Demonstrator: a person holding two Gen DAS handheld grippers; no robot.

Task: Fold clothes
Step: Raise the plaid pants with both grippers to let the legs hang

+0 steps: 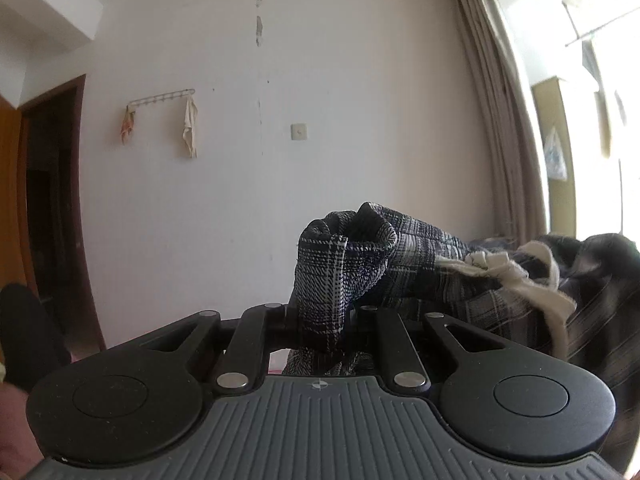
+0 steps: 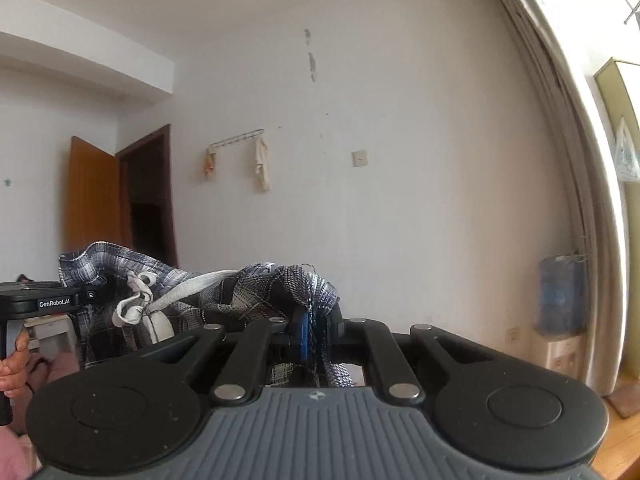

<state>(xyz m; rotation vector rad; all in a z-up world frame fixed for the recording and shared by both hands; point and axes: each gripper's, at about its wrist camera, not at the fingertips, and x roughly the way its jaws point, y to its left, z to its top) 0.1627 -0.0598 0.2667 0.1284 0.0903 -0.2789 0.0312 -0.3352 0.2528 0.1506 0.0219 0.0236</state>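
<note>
Plaid garment (image 1: 424,276), dark with pale checks and a white drawstring (image 2: 176,296), hangs in the air between my two grippers, held up in front of a white wall (image 1: 340,140). My left gripper (image 1: 320,320) is clamped on one bunched corner; my right gripper (image 2: 316,332) pinches another, its jaws nearly together on the cloth. From the right wrist view I read "GenRobot.AI" on the left gripper's side label (image 2: 54,303), with a hand (image 2: 14,364) on its handle. A blue water bottle (image 2: 562,292) stands by the curtain (image 2: 576,160); I cannot tell its contents.
</note>
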